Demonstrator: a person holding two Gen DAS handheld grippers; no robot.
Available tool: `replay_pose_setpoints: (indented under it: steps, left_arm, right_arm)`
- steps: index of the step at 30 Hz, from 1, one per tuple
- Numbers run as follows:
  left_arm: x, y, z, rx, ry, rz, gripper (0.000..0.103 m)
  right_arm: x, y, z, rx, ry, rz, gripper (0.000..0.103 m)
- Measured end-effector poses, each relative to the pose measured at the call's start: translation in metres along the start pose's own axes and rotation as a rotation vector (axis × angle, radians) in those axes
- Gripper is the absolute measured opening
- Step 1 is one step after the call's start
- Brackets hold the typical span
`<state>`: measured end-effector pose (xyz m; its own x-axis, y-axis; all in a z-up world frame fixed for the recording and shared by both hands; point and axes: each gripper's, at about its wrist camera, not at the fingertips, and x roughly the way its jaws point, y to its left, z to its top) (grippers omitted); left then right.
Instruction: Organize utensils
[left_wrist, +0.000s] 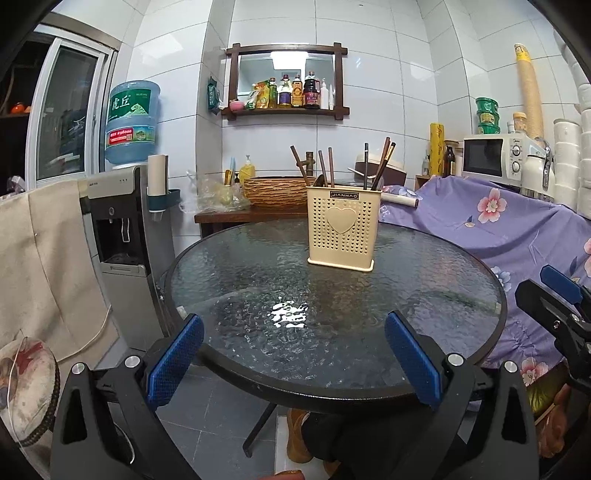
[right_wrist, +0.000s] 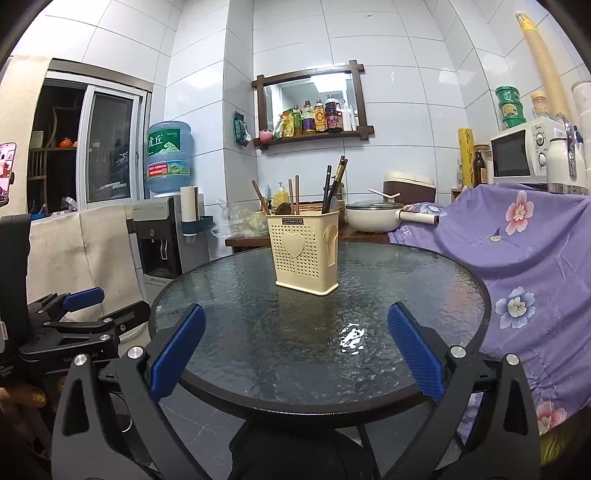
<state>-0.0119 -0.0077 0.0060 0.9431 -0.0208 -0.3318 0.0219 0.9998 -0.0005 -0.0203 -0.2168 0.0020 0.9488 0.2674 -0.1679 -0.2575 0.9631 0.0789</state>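
At far left a beige cloth (left_wrist: 48, 258) hangs over something, with a water dispenser (left_wrist: 118, 221) beside it carrying a blue bottle (left_wrist: 133, 122). Only the right wrist view shows, past that cloth, a phone (right_wrist: 6, 173) on a stand and a person's hand (right_wrist: 22, 402) low in the corner. The left gripper (left_wrist: 293, 360) sits at the near rim of the round glass worktop (left_wrist: 258, 280), its blue-padded jaws spread wide and gripping nothing; the right wrist view catches it from the side at its left edge. Near the middle of the worktop, toward its far side, stands the cream perforated utensil holder (left_wrist: 342, 229), upright, with chopsticks (left_wrist: 382, 162) and other dark-handled utensils sticking out of its top. The right wrist view sees its narrow end panel with a spoon-shaped relief, which the left wrist view does not. Behind it a woven basket (left_wrist: 273, 190) rests on a wooden side table; the right wrist view instead shows a white pan (right_wrist: 373, 218) there, mostly hidden in the other view. On the wall hangs a framed shelf (left_wrist: 286, 110) of bottles. The right gripper (right_wrist: 295, 360) also hovers at the near rim, jaws wide apart and empty. To the right lie a purple floral cloth (right_wrist: 524, 258) and a white microwave (right_wrist: 517, 155)
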Motion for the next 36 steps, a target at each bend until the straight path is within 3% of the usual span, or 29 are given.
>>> replay_pose_setpoints:
  steps: [36]
  left_arm:
    - [0.0029, 0.0012, -0.0028, 0.000, 0.039, -0.018, 0.097]
  right_arm:
    - [0.0006, 0.0043, -0.0018, -0.016, 0.015, -0.020, 0.097]
